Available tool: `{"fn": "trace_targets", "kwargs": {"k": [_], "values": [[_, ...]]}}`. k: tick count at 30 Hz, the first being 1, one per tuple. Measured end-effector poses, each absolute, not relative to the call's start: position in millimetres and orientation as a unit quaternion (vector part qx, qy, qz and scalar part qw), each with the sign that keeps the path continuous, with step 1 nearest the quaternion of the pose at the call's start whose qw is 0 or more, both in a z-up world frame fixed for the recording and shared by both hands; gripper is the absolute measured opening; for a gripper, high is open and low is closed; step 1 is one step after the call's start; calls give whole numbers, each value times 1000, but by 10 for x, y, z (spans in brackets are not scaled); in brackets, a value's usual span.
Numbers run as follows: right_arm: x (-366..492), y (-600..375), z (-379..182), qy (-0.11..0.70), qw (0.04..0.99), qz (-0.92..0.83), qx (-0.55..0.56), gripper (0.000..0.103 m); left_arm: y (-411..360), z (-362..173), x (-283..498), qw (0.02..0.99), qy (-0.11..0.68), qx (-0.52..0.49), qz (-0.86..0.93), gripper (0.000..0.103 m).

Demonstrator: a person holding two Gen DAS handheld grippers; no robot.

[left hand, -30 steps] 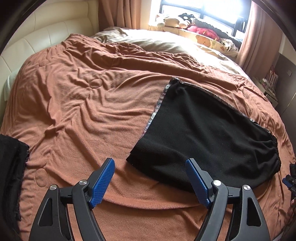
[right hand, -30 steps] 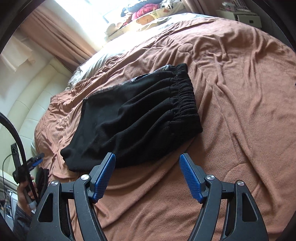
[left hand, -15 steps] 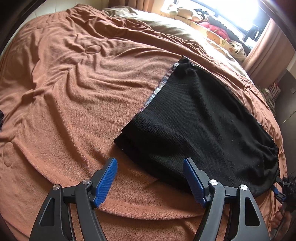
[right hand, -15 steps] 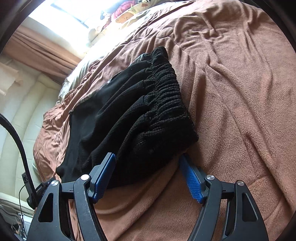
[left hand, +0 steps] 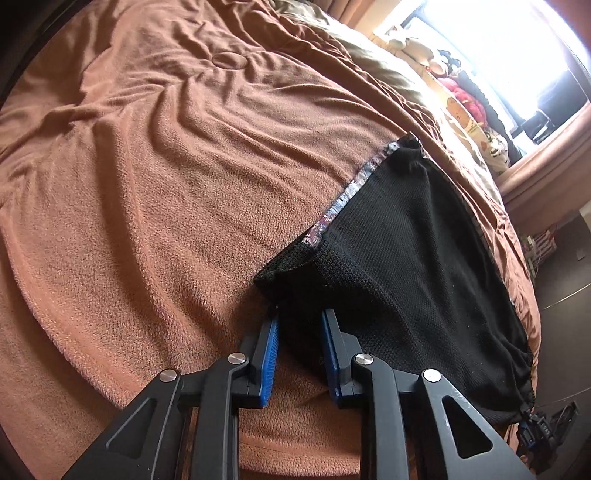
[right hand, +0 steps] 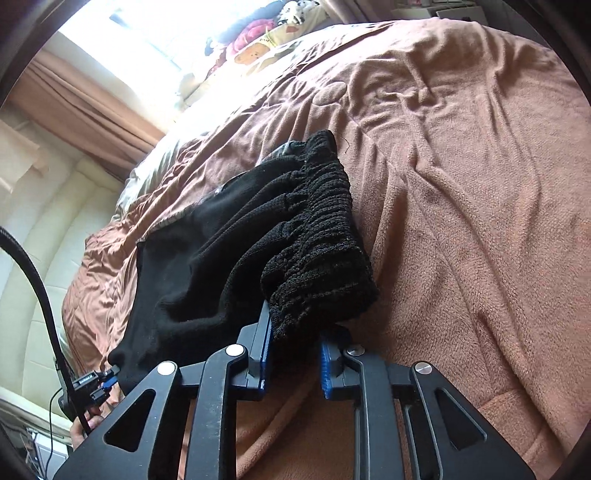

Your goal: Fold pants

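Brown blanket (left hand: 166, 192) covers the bed, black pants (left hand: 413, 266) folded flat on it, left gripper (left hand: 300, 325) closing its fingers on the leg-end corner, right gripper (right hand: 295, 332) closing on the elastic waistband (right hand: 321, 243) corner.

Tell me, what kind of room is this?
Most likely a bedroom. A big bed with a brown blanket fills the view, stuffed toys sit along the bright window, and black pants lie on the bed.
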State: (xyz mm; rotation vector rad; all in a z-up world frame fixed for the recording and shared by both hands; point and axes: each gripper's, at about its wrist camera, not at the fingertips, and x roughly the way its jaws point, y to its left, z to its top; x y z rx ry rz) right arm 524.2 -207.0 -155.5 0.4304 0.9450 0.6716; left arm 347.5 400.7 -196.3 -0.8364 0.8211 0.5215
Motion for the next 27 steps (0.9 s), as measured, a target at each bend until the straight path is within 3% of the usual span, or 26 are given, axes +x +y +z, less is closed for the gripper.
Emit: {"fn": "trace_targets", "kwargs": {"k": [3,7,10,14,15,18,20,27], "values": [[5268,-2060,-1623,465,802,316,204,23,4025,-1969,3454,801,383,-393,241,26],[5346,-2104,-1663,469,788,327,229,29,4027,-2004,3485,801,377,-401,236,41],[5391,-2128,-1711,469,776,339,249,37,4021,-2026,3550,804,376,-392,241,43],[5459,-2100,-1766,471,776,338,249,37,4059,-2045,3621,806,365,-395,245,43],[5468,-2098,-1789,470,775,338,255,37,4064,-2043,3635,806,366,-393,248,40],[5495,-2106,-1824,466,775,332,270,28,4067,-2018,3638,807,367,-386,255,10],[5472,-2114,-1816,463,775,333,272,20,4066,-1968,3591,811,357,-386,256,10],[5333,-2150,-1624,450,785,339,256,14,4006,-1682,3428,826,333,-376,257,8]]}}
